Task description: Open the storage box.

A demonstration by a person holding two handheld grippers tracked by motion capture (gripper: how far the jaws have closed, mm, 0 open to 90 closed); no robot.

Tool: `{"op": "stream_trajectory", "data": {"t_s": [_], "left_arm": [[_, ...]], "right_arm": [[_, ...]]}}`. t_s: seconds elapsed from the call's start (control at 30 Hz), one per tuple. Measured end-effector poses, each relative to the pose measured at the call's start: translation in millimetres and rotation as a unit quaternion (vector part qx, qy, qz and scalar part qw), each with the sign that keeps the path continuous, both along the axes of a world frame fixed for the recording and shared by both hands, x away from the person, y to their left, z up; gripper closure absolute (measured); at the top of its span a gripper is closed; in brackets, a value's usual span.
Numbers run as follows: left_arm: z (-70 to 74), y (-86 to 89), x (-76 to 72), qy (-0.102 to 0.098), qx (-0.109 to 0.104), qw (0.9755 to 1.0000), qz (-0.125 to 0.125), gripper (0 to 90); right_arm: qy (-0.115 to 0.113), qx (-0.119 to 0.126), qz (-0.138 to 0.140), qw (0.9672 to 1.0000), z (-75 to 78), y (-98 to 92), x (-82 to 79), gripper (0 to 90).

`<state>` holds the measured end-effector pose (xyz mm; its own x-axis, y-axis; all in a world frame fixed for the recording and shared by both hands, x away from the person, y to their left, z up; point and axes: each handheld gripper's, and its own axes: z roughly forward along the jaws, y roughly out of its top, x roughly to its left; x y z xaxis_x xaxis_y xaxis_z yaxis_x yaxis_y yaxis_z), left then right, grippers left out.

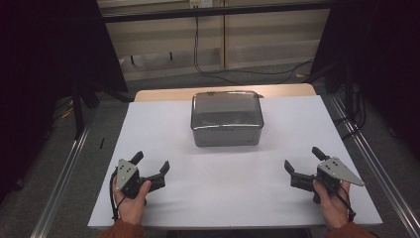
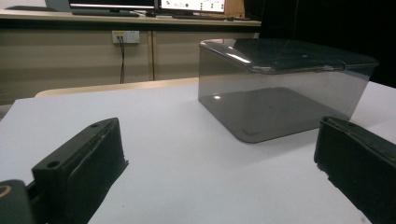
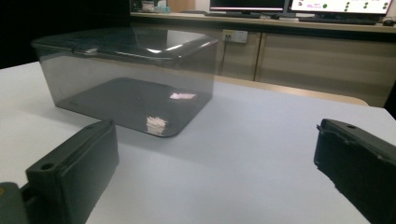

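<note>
A smoky clear plastic box with its lid on sits at the far middle of the white table. My left gripper rests near the front left, held by a hand, jaws wide apart with nothing between them. My right gripper sits near the front right, also open and empty. Both point toward the box from a distance. In the left gripper view the box stands ahead to the right, beyond the left gripper. In the right gripper view the box stands ahead to the left, beyond the right gripper.
Metal rails run along both sides of the table. Behind it are a wooden cabinet wall with a dangling cable and dark drapes on each side. Monitors sit on a counter at the back.
</note>
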<state>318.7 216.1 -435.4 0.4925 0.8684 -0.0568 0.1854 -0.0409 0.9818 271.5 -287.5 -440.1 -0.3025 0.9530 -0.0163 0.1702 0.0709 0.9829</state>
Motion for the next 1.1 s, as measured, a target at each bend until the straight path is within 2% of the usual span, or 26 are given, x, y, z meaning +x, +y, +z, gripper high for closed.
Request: {"op": "stream_trajectory", "data": {"t_s": [0.1, 0.17, 0.37, 0.43, 0.63, 0.77, 1.1], "left_arm": [[-0.4, -0.1, -0.3, 0.003, 0.008, 1.0, 0.001, 1.8], [-0.7, 0.1, -0.2, 0.005, 0.004, 1.0, 0.001, 1.8], [0.6, -1.6, 1.5, 0.0, 0.004, 1.0, 0.0, 1.9], [2.2, -2.2, 2.0, -0.009, -0.002, 1.0, 0.002, 2.6], [1.8, -0.6, 0.7, -0.009, -0.012, 0.9999, -0.003, 2.6], [1.7, 0.2, 0.1, -0.008, -0.009, 0.9999, -0.006, 2.6], [0.4, -0.6, 0.3, 0.001, -0.005, 0.9999, -0.013, 2.7]], "right_arm": [[-0.007, -0.004, 0.017, 0.9998, 2.7, 7.5, 3.4, 0.0], [-0.007, -0.008, 0.022, 0.9997, 2.5, 11.5, 3.9, 0.0], [-0.001, 0.003, 0.042, 0.9991, 0.7, 20.0, 11.2, 0.0], [-0.002, 0.002, 0.049, 0.9988, 1.6, 23.0, 13.3, 0.0], [0.0, 0.0, 0.074, 0.9973, 5.2, 35.8, 17.6, 0.0], [0.002, 0.008, 0.079, 0.9968, 9.1, 40.8, 18.2, 0.0], [-0.001, -0.003, 0.101, 0.9949, 11.8, 55.6, 28.7, 0.0]]}}
